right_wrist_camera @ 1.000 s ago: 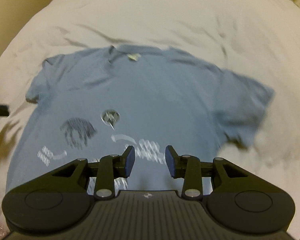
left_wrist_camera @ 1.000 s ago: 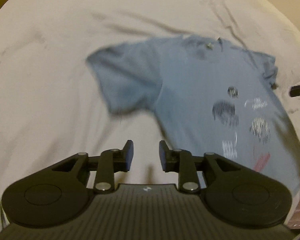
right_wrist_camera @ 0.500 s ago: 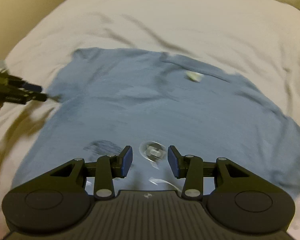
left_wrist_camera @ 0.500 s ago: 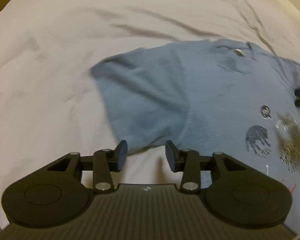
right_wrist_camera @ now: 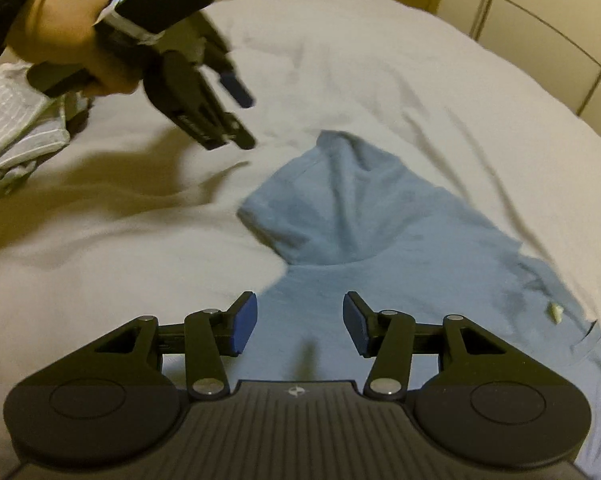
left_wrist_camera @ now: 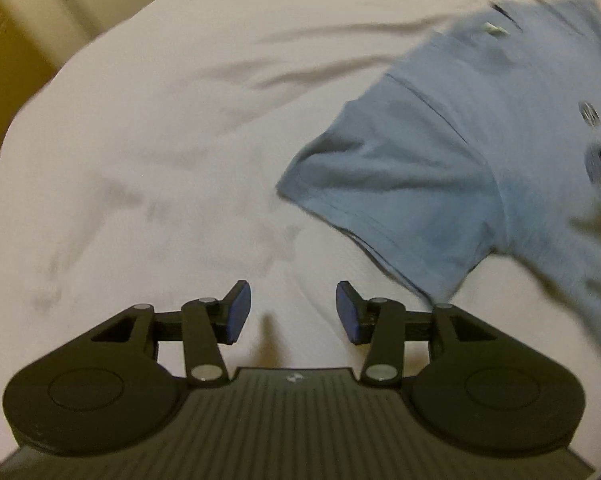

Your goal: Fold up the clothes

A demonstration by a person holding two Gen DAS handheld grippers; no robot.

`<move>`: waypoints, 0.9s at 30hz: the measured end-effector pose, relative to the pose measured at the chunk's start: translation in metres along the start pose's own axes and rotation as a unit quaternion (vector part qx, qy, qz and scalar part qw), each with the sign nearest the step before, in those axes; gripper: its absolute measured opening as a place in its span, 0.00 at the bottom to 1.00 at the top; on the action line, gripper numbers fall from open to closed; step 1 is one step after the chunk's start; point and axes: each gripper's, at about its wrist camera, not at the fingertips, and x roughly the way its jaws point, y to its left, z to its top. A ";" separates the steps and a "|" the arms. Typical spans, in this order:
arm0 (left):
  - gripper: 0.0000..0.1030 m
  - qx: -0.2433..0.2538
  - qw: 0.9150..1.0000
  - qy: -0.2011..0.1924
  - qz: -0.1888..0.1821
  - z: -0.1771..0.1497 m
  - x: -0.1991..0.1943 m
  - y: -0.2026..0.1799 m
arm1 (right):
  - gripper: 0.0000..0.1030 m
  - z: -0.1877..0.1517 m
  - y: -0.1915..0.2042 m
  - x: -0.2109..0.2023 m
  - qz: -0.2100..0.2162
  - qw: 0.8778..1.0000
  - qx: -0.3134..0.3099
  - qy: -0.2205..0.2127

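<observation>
Pale, creased bedsheet (left_wrist_camera: 148,152) fills most of what we see, with a yellowish wall behind it, and it serves as our folding surface. On it lies the blue T-shirt (left_wrist_camera: 472,152), spread front up with its printed marks showing at the far right of the left wrist view. Nothing has been folded over so far, which is why we judge the task to be at its start.

Our left gripper (left_wrist_camera: 293,310) hangs above bare sheet with its blue pads wide apart and nothing between them. The near sleeve (left_wrist_camera: 384,184) sits just beside it, up and to the right, so we read the open fingers as readiness to take the sleeve hem. In the right wrist view we see that same left gripper (right_wrist_camera: 242,120) from outside, held in a hand (right_wrist_camera: 72,48) and tilted down toward the sheet, apart from the cloth.

Our right gripper (right_wrist_camera: 299,324) is also spread wide and holds nothing. It hovers over the body of the shirt, below the sleeve (right_wrist_camera: 332,200), which is rumpled into a raised ridge. The neck label (right_wrist_camera: 556,313) shows pale near the collar at the right. A striped cloth (right_wrist_camera: 16,124) lies bunched at the left edge, well apart from the shirt; we take it for another garment set aside, though we cannot be sure.

Both tools being empty and low suggests we are placing ourselves for the first grasp.
</observation>
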 end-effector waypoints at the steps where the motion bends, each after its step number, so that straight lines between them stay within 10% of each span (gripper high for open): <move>1: 0.40 0.015 1.000 -0.002 -0.009 0.000 0.003 0.002 | 0.49 0.003 0.006 0.005 -0.004 1.000 0.012 0.005; 6: 0.41 0.053 0.998 -0.012 -0.037 0.001 -0.003 0.010 | 0.50 0.003 0.012 -0.002 -0.043 0.990 0.126 0.053; 14: 0.49 -0.046 0.995 -0.029 -0.084 -0.012 -0.079 0.012 | 0.68 -0.032 0.004 -0.090 -0.138 0.948 0.242 0.156; 27: 0.82 -0.064 0.991 -0.059 -0.102 -0.060 -0.203 -0.085 | 0.78 -0.103 0.056 -0.236 -0.198 0.905 0.353 0.134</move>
